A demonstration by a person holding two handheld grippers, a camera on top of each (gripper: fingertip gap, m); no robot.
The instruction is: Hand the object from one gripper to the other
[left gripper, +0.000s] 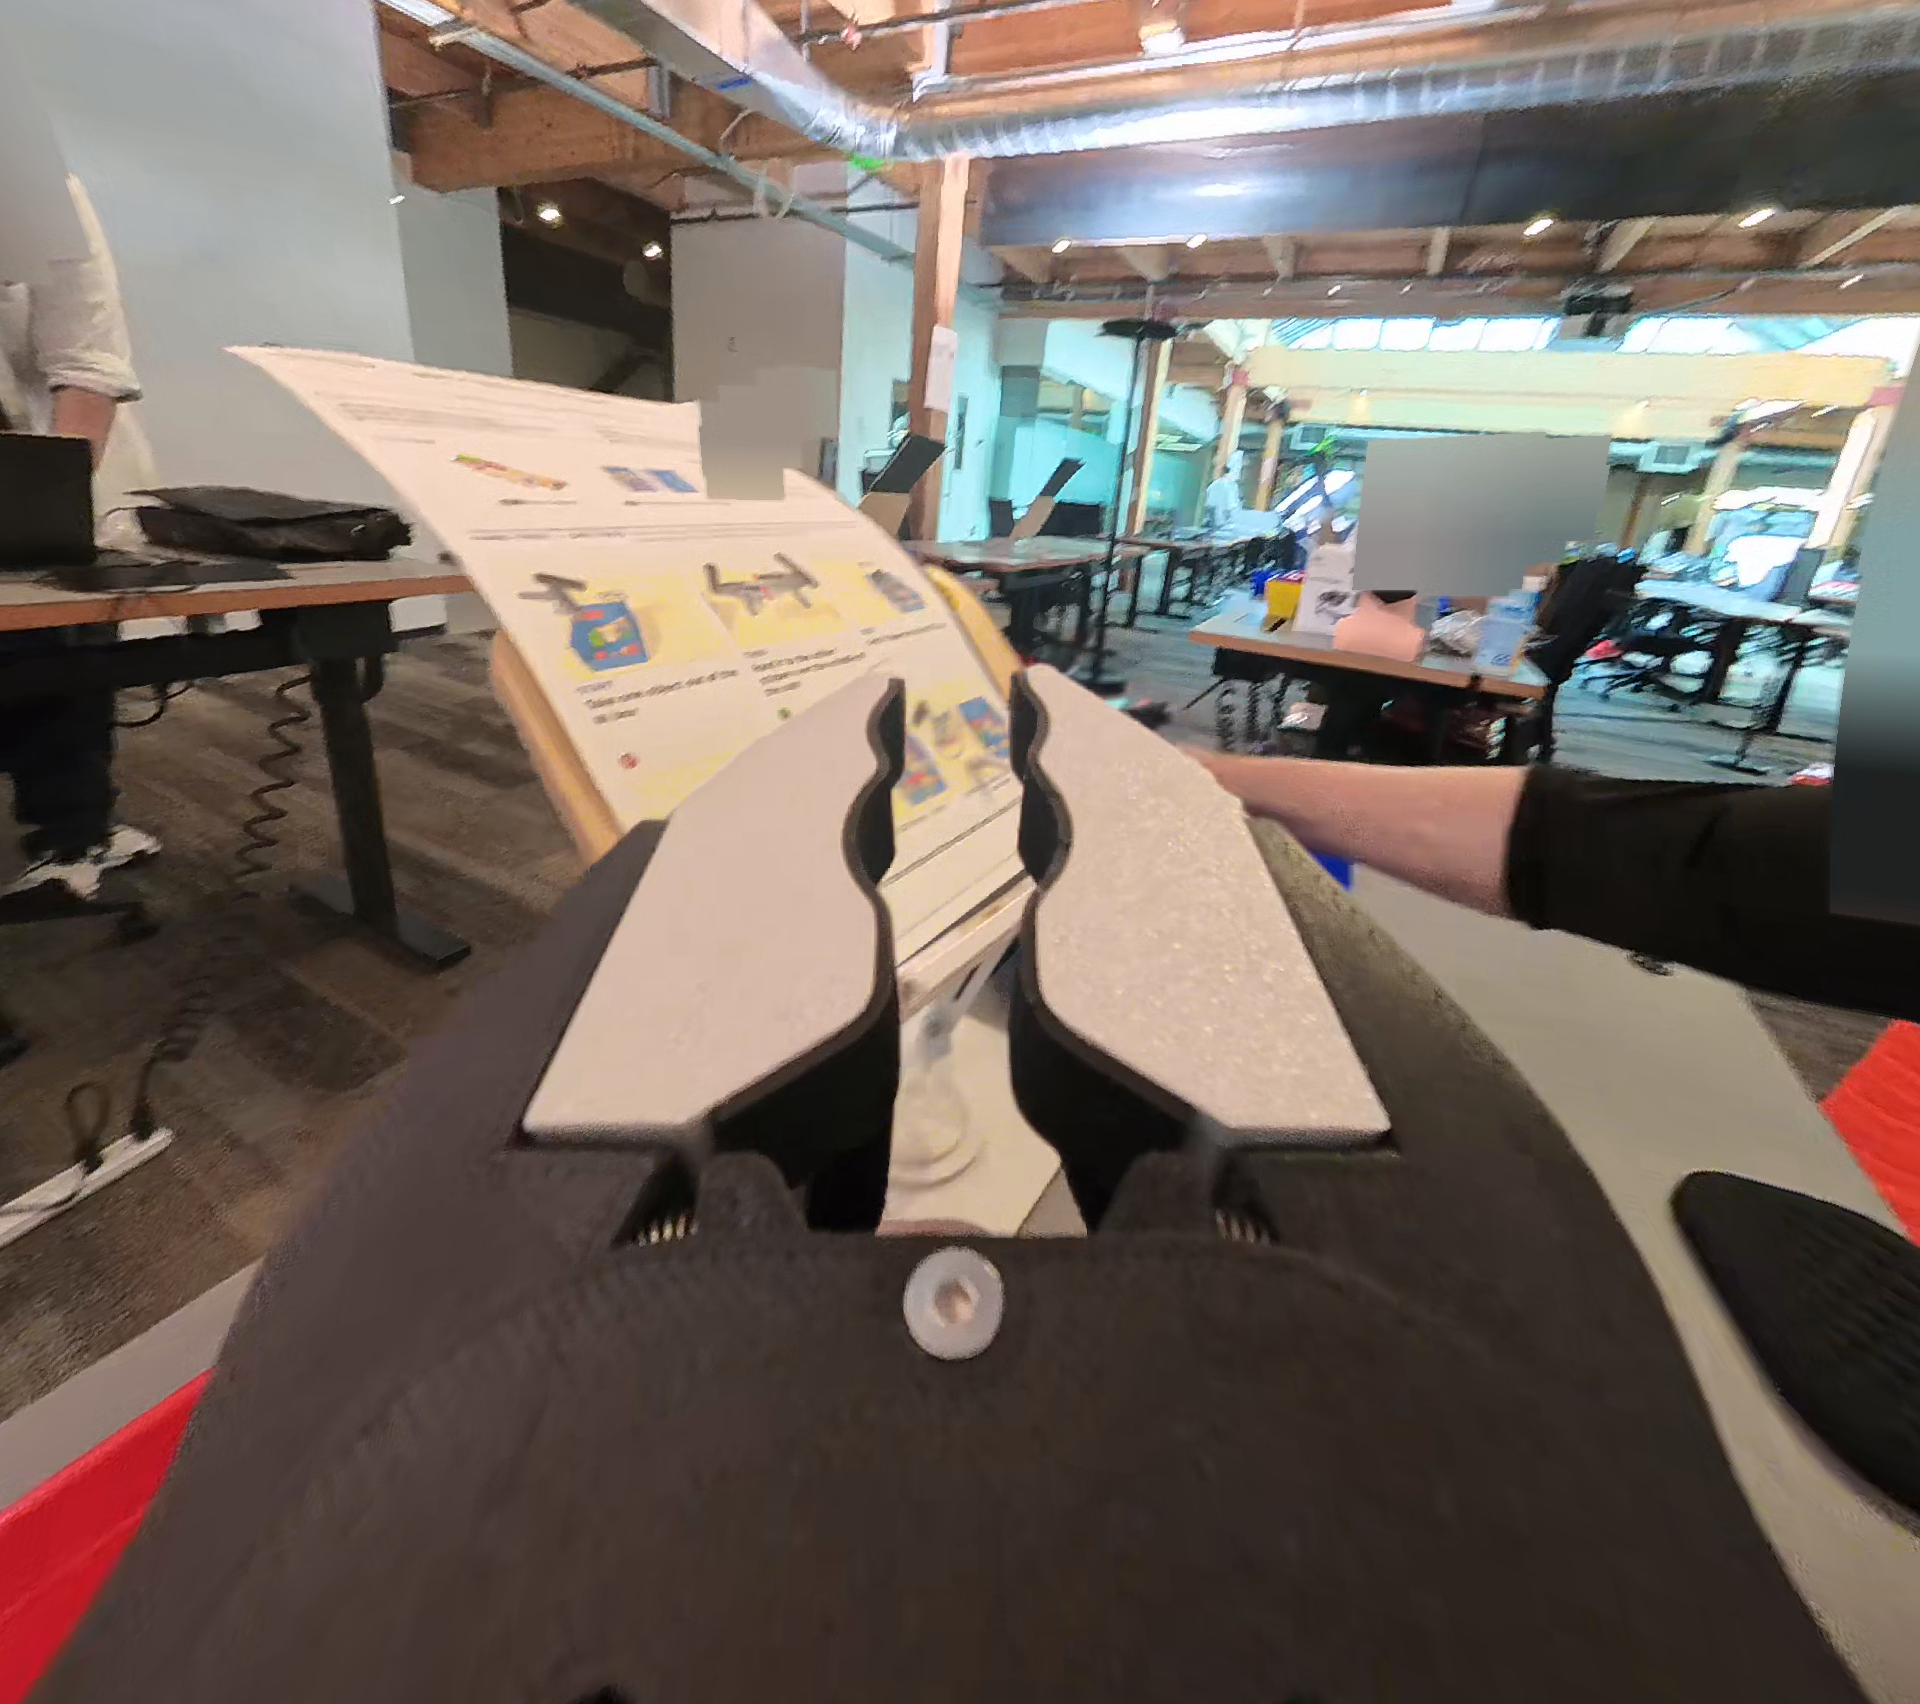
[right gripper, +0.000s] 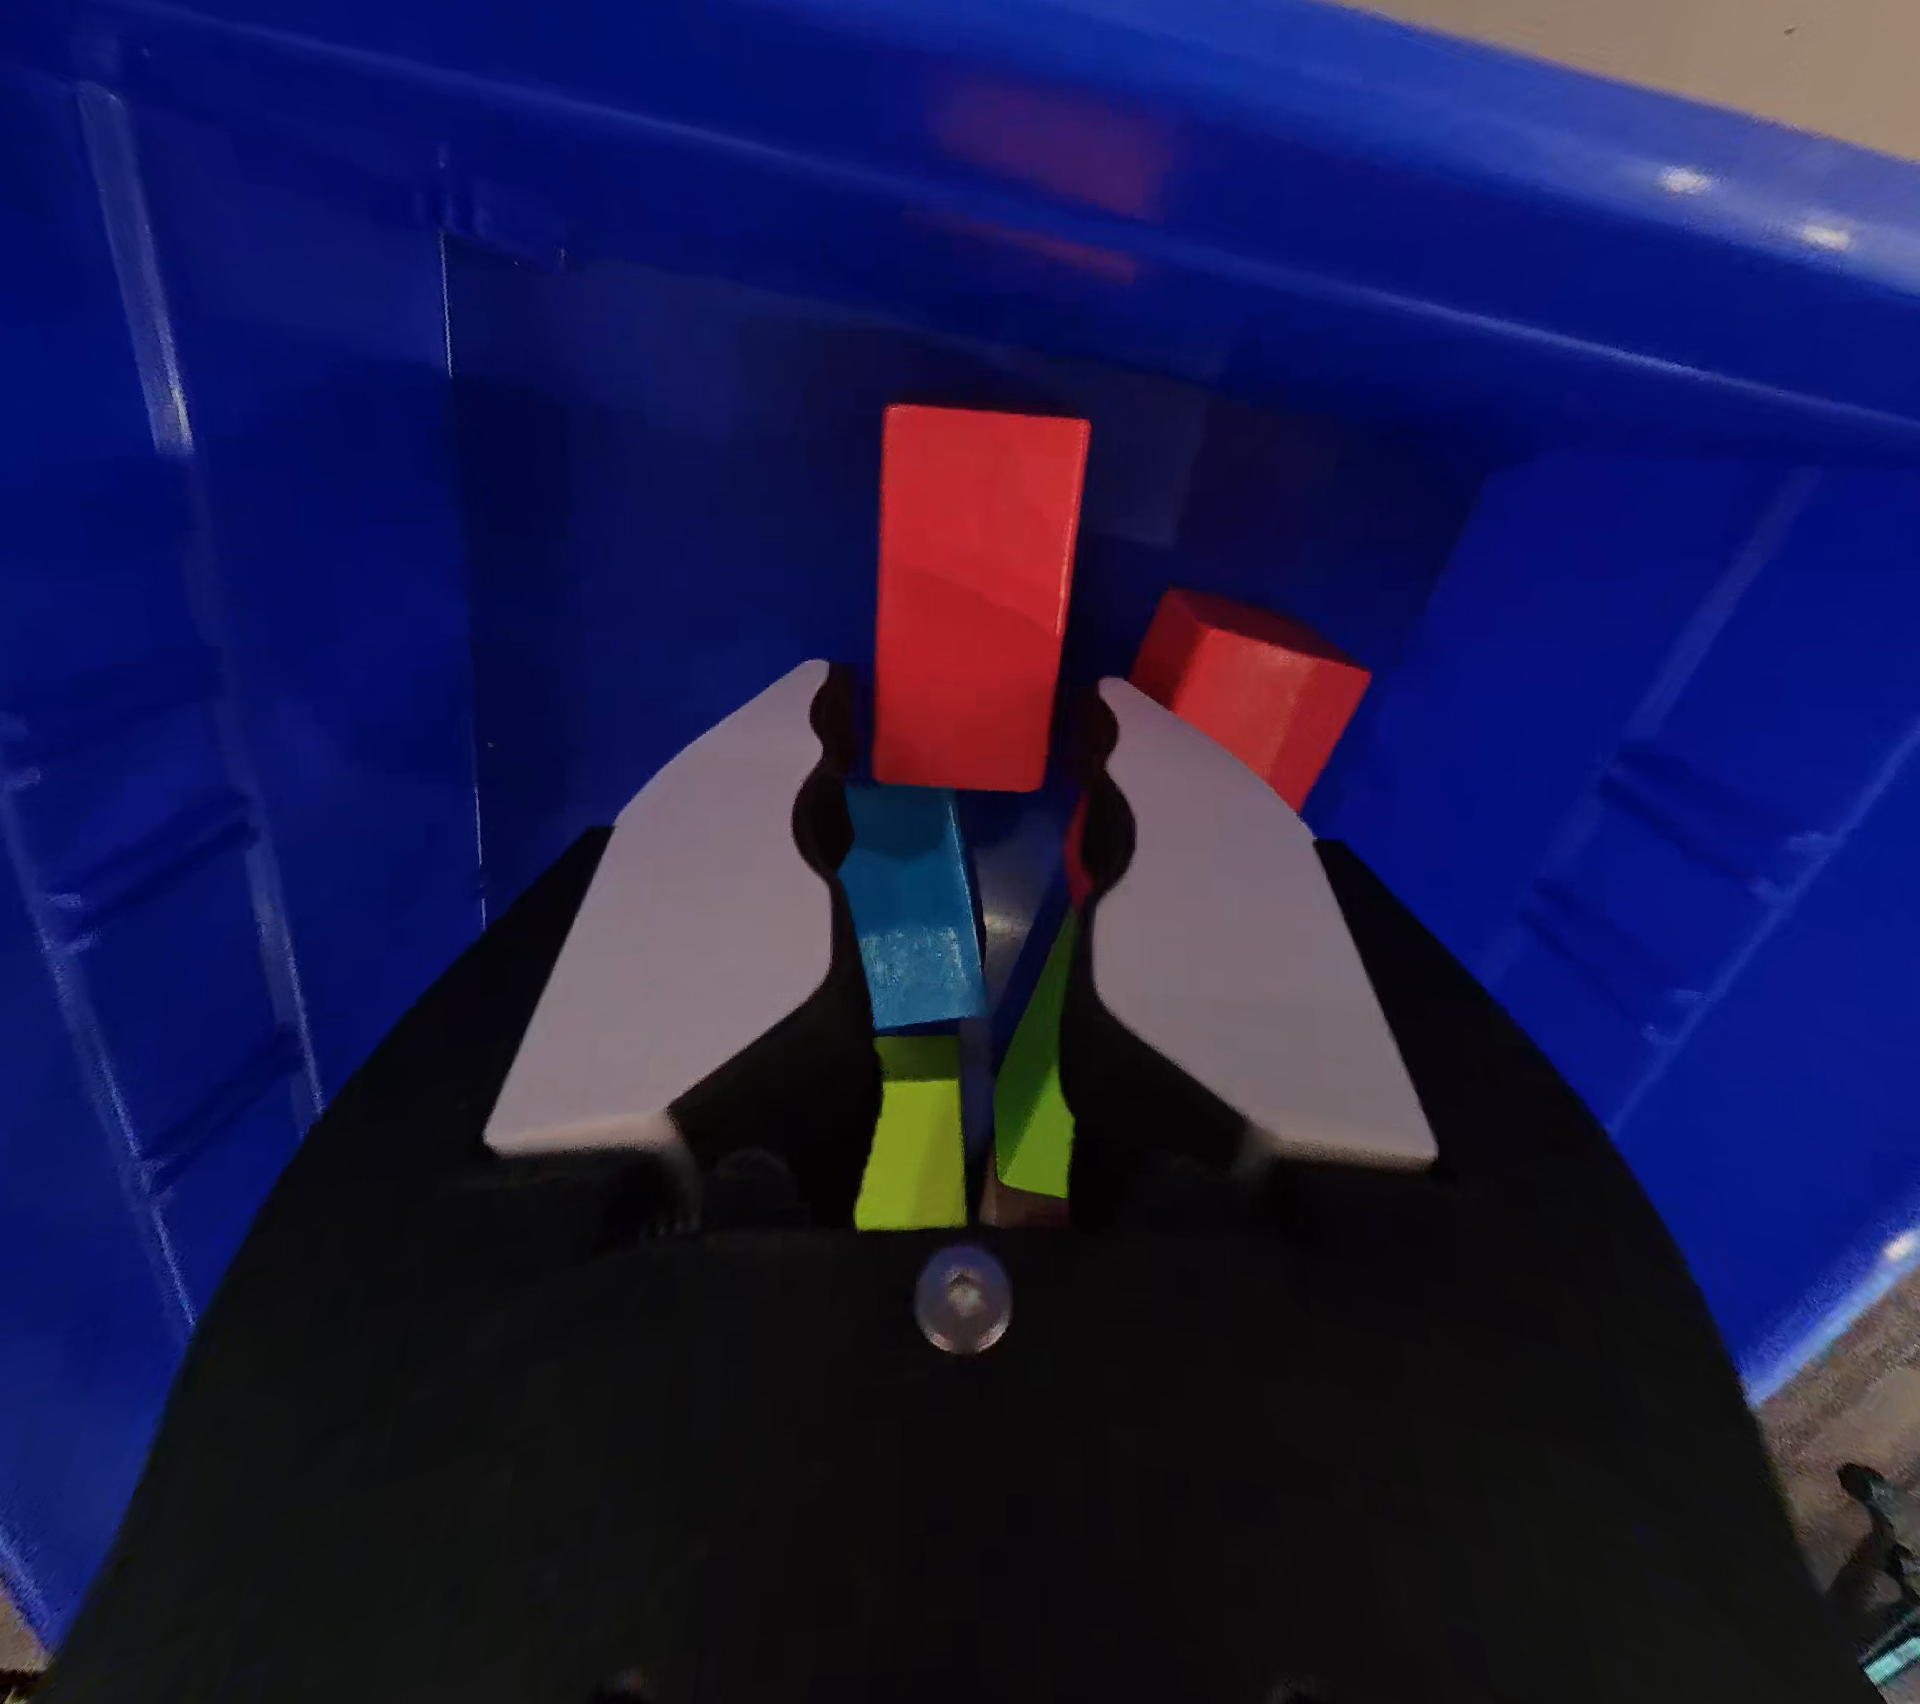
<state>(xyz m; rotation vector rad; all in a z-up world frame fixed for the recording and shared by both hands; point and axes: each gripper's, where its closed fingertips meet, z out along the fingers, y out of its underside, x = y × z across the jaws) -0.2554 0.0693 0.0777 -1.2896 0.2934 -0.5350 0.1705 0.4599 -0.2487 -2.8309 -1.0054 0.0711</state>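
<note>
The task is only at its start: the right gripper [right gripper: 961, 724] reaches into the blue bin [right gripper: 312, 511] with fingers spread around, not pressing, the long red block [right gripper: 971, 594] near the far wall, while the left gripper [left gripper: 956, 719] waits slightly apart and empty.

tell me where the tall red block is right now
In the right wrist view, the tall red block stands inside the blue bin, just beyond the fingertips.

Black claw [left gripper: 956, 719] bodies, grey wavy-edged fingers [left gripper: 748, 906], silver screw [left gripper: 953, 1303], black sleeve [left gripper: 1704, 885]
</note>
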